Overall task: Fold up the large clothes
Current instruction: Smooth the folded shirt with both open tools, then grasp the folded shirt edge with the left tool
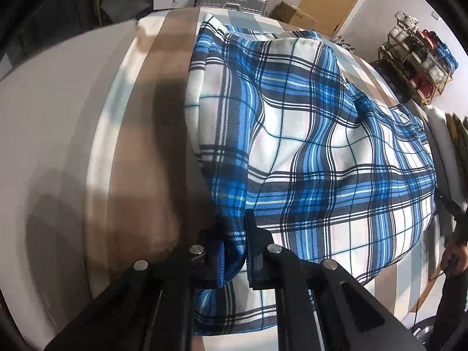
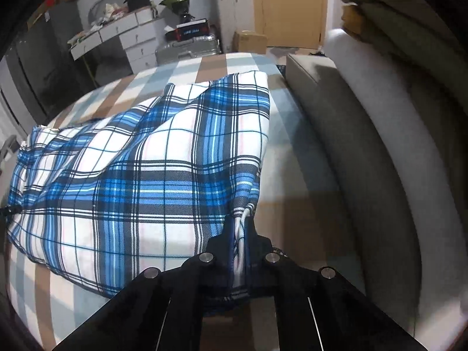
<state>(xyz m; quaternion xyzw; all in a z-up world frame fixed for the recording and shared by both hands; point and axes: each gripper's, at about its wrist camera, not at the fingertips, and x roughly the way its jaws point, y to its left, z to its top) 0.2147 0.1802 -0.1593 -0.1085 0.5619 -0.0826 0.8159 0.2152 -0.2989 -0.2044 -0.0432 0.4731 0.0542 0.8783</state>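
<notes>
Bed [image 2: 204, 64] with a striped cover carries the work; the blue-and-white plaid garment [image 2: 152, 163] lies spread across the middle of it, bunched and puckered, not flat.

Step in hand, as judged: corner pick-up before a fold. Both near corners are taken, one per hand. Left hand-held gripper [image 1: 234, 251] is clamped on a gathered wad of plaid at the garment's near left edge. Right hand-held gripper [image 2: 240, 242] is clamped on the near right edge, with a white cord [image 2: 242, 219] caught between the pads along with the cloth.

Next move probably calls for lifting both corners together, keeping the edge taut between them, and carrying it over toward the far hem so the layers meet evenly. The slack in the middle would want pulling out first.

Hard to make out:
- Which kind of garment it is; sleeves, collar or waistband not identifiable.
- How many layers each grip holds.
- Far edge in the left wrist view rolls out of sight over the bed's curve.
- Left view's bed surface is motion-blurred.
- A person's hand [image 1: 456, 251] shows at the right rim of the left view, cut off.
</notes>
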